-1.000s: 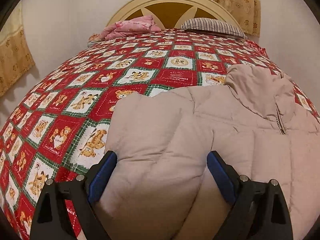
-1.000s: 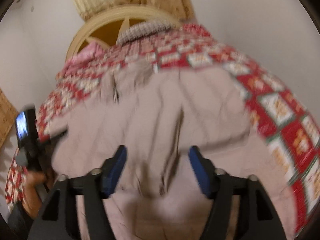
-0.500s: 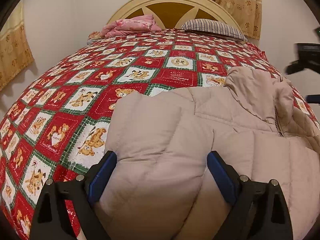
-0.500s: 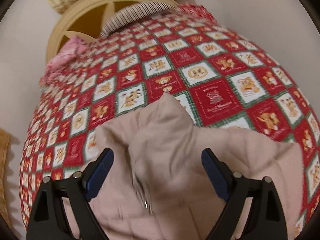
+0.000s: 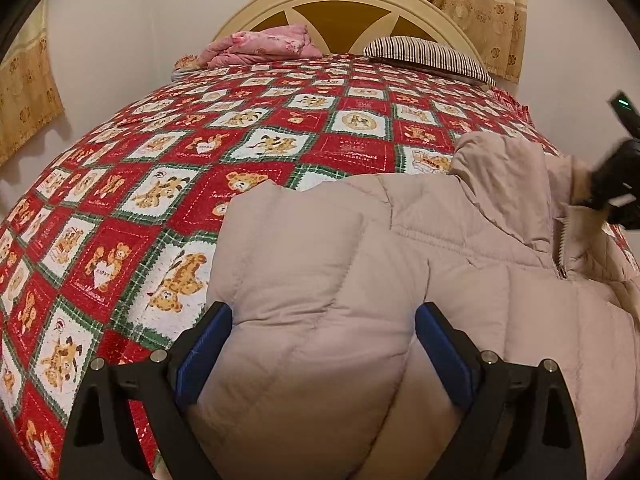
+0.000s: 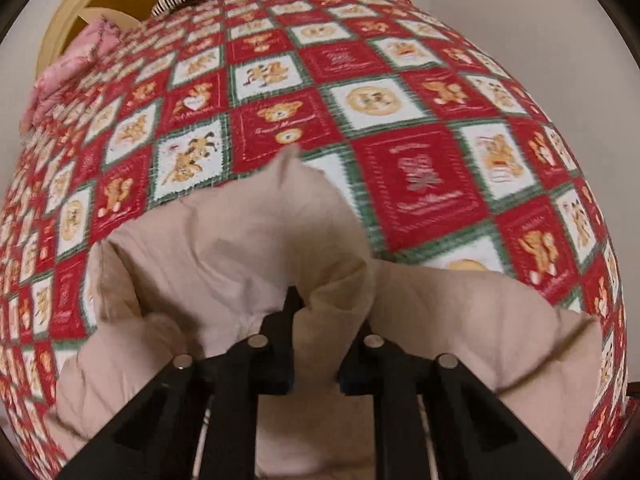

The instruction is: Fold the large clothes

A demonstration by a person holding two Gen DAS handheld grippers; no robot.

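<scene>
A beige padded jacket [image 5: 360,264] lies on the bed, its hood [image 5: 504,176] toward the headboard and its zip at the right. My left gripper [image 5: 322,344] is open, its blue pads either side of a folded sleeve, just above it. My right gripper [image 6: 316,320] is shut on the jacket's hood [image 6: 256,248], with fabric bunched between and around the fingers. The right gripper also shows at the right edge of the left wrist view [image 5: 616,184], at the hood's edge.
The bed has a red, green and white bear-print quilt [image 5: 200,152]. A pink folded cloth [image 5: 264,44] and a striped pillow [image 5: 428,56] lie by the cream headboard [image 5: 344,4]. Curtains hang left and right of the bed.
My right gripper has moved down to the hood and closed on it. The left gripper has stayed open over the sleeve.
</scene>
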